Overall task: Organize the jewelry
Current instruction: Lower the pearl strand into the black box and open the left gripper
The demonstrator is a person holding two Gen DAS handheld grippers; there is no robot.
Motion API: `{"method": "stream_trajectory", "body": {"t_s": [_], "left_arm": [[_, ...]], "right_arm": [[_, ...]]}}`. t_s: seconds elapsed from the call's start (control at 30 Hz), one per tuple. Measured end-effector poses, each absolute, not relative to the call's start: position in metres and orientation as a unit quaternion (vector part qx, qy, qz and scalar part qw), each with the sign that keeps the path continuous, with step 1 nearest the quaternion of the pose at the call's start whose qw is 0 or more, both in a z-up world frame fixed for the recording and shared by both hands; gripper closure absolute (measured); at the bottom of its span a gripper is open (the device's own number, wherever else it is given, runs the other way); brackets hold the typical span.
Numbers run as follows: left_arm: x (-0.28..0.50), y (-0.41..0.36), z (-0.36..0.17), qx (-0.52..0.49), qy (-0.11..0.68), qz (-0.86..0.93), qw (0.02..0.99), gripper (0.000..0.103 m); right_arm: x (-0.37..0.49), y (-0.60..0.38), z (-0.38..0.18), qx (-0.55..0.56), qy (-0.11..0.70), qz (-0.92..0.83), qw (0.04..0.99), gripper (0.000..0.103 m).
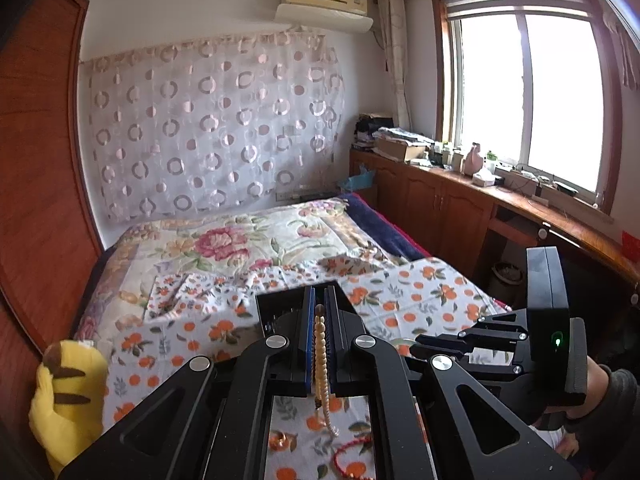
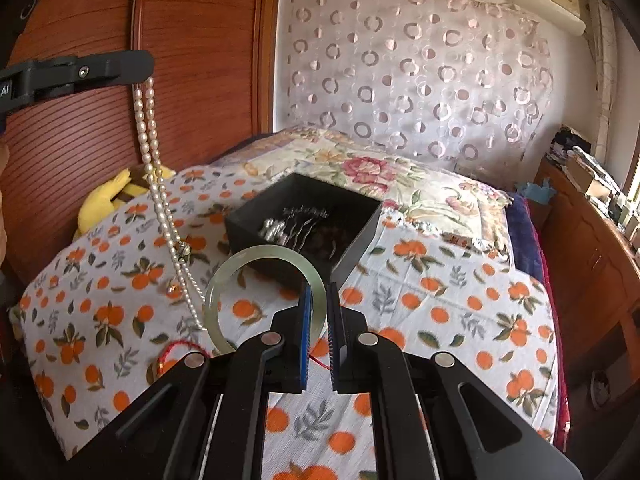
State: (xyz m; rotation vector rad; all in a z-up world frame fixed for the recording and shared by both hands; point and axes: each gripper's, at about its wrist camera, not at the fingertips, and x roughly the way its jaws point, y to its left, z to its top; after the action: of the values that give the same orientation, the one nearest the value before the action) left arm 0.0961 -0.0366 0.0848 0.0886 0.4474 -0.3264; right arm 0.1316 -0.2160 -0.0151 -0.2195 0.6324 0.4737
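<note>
1. The left gripper (image 1: 319, 300) is clamped on a pearl necklace (image 2: 154, 168); from the right wrist view the strand hangs down from the jaws in a long doubled loop, its lower end trailing onto the cloth (image 2: 440, 320) near the bed's left edge.
2. The right gripper (image 2: 320, 292) is closed on a pale green bangle (image 2: 224, 280), pinching the ring's right side; the rest of the ring juts out to the left, tilted, above the orange-print cloth.
3. Just behind the bangle sits an open black box (image 2: 360, 236), with silvery pieces lying inside. Its near corner is close to the right gripper's tips; a gap of cloth shows between box and hanging pearls.
4. A red cord bracelet (image 2: 180, 348) lies on the cloth by the near edge, below the bangle, partly hidden by the gripper's frame. A small gold piece (image 1: 280, 440) lies near it under the left gripper.
5. A yellow plush toy (image 1: 68, 396) is wedged at the bed's left edge against the wooden wardrobe (image 1: 36, 160), so that side is tight.
6. Past the box, the floral quilt (image 1: 248, 240) runs bare to the curtained wall.
7. Along the bed's right edge there is a narrow aisle, then wooden cabinets (image 1: 440, 200) under the window, their top crowded.
8. A sleeve and hand (image 1: 600, 392) hold the right gripper's handle.
</note>
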Motion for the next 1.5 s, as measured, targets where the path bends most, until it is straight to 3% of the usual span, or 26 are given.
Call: {"method": "stream_trajectory", "body": {"t_s": [0.7, 1.1, 1.2, 1.27, 1.5], "left_arm": [[0.148, -0.058, 0.138, 0.071, 0.191, -0.138, 0.969, 0.099], [0.187, -0.055, 0.131, 0.063, 0.212, -0.115, 0.968, 0.099], [0.192, -0.053, 0.125, 0.057, 0.219, -0.116, 0.967, 0.099], [0.195, -0.052, 0.122, 0.056, 0.222, -0.116, 0.967, 0.099], [0.199, -0.053, 0.117, 0.053, 0.229, -0.122, 0.964, 0.099]], "right_arm": [[0.201, -0.203, 0.008, -0.102, 0.296, 0.217, 0.925, 0.094], [0.254, -0.181, -0.04, -0.096, 0.355, 0.213, 0.905, 0.094], [0.252, -0.178, -0.045, -0.097, 0.356, 0.216, 0.904, 0.089], [0.248, -0.18, -0.045, -0.09, 0.354, 0.219, 0.905, 0.08], [0.236, -0.192, -0.037, -0.078, 0.343, 0.224, 0.909, 0.08]]}}
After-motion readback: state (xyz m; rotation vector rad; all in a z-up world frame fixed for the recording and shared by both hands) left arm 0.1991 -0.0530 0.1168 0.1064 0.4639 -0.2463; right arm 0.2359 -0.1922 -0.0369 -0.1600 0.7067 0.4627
